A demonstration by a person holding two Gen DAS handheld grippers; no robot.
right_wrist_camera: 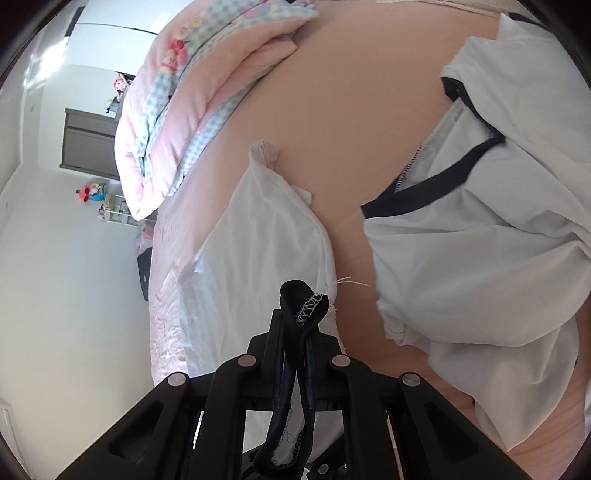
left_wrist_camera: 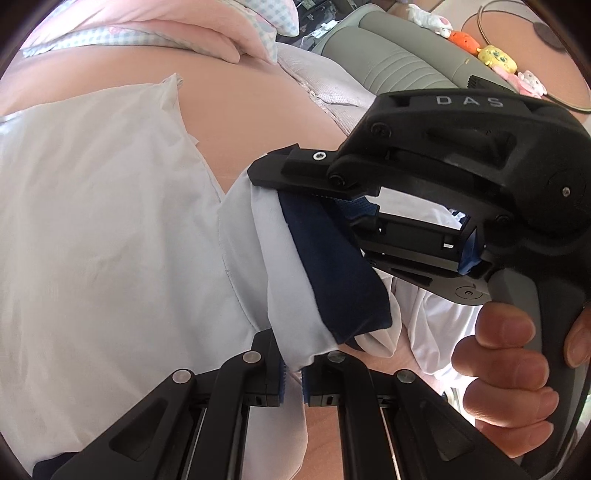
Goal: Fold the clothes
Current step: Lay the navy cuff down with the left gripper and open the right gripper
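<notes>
Both tools are pinching the white shirt (left_wrist_camera: 92,229) over the bed (left_wrist_camera: 240,110), the left tool (left_wrist_camera: 291,380) on white cloth, the right tool (right_wrist_camera: 301,325) on its navy trim (right_wrist_camera: 301,295), so keeping the edge taut should help.

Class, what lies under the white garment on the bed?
A pink sheet shows around the white garment. Whatever lies directly beneath it is covered.

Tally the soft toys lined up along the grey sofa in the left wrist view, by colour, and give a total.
White with pink: 2, white plush with pink ear and white plush with pink bow
Orange: 1, orange plush
Yellow: 1, yellow plush
Total: 4
</notes>
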